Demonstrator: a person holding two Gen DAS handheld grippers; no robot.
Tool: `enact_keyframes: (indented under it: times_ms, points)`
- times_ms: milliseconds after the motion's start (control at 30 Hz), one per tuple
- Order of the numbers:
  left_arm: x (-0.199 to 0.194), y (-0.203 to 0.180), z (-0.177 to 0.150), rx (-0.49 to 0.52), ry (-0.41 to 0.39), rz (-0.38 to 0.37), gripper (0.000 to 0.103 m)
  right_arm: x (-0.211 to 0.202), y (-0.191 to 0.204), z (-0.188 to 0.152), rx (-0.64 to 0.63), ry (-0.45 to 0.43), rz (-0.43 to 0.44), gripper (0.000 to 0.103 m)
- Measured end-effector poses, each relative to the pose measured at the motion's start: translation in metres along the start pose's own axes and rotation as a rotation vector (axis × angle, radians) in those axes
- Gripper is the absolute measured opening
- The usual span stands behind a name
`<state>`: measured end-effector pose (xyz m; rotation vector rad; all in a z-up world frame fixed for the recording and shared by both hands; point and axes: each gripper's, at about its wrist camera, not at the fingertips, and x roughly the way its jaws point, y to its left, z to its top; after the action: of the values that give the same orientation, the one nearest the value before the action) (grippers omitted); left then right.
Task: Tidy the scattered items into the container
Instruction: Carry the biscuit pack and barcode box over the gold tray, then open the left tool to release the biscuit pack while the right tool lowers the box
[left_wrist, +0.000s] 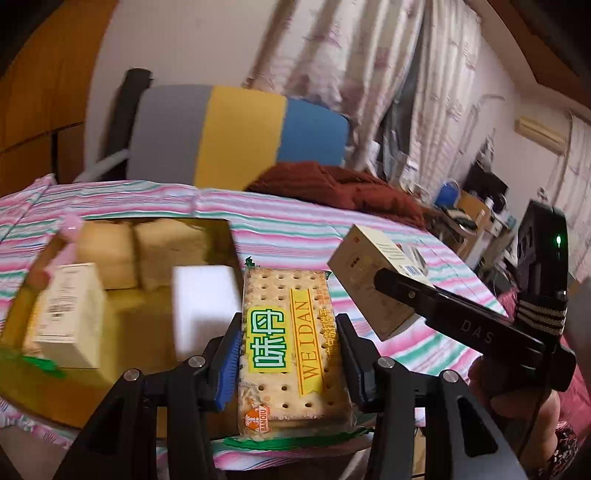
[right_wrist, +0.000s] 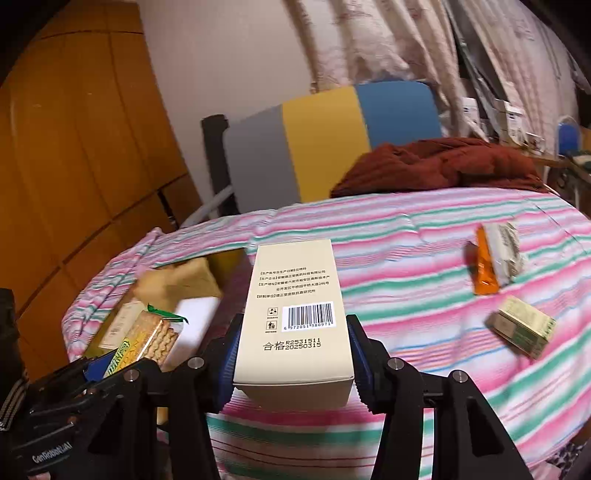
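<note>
Starting at the far left, we are looking at the cardboard container (left_wrist: 155, 321) sitting open on the striped bedspread (left_wrist: 295, 229), its far rim just short of the bed's edge. Inside it we are seeing a small cream box (left_wrist: 68, 314) with print too blurred to read, a white block (left_wrist: 205, 295), and tan bundles (left_wrist: 147, 254) against the back wall. A pink-tipped stick (left_wrist: 64, 240) is leaning at its left wall.

Moving to the middle, our left gripper (left_wrist: 291, 354) is clamping a cracker packet (left_wrist: 291, 350) by its long sides, the blue pads pressing both edges. We are reading "WEIDAN" down a yellow band, big green characters beside it, and "BANQIU" at the lower corner. The packet is hanging just beside the container's right wall, over the bedspread.

Further right, our right gripper (right_wrist: 293, 354) is squeezing a tall beige carton (right_wrist: 295, 314), lifted clear of the bed. We are reading a barcode, "R2531511" and "20250315" beneath it, and lines of small Chinese print above. "DAS" is showing on the tool's body in the left view.

On the right the bedspread is lying open and flat, with plenty of room. An orange-and-white packet (right_wrist: 496, 256) and a small greenish box (right_wrist: 521, 326) are lying there well apart from the container, their writing too small to read. A dark red blanket (right_wrist: 436, 166) is bunched along the far edge.
</note>
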<state>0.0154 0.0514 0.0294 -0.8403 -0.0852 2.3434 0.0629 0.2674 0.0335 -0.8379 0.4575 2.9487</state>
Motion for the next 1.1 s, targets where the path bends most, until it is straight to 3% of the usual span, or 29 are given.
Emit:
enact_keyframes:
  times_ms: [267, 600, 867, 1100]
  points:
    - [-0.042, 0.058, 0.015, -0.095, -0.078, 0.100, 0.048, 0.020, 0.061, 0.005, -0.077, 0.028, 0.115, 0.053]
    - [-0.065, 0.126, 0.020, -0.162, -0.120, 0.244, 0.048, 0.068, 0.131, -0.005, -0.145, 0.152, 0.232, 0.053]
    - [-0.052, 0.175, 0.015, -0.200, -0.053, 0.305, 0.048, 0.107, 0.165, -0.016, -0.195, 0.229, 0.191, 0.053]
    - [-0.032, 0.201, 0.015, -0.227, -0.007, 0.267, 0.048, 0.136, 0.188, -0.020, -0.232, 0.242, 0.120, 0.054]
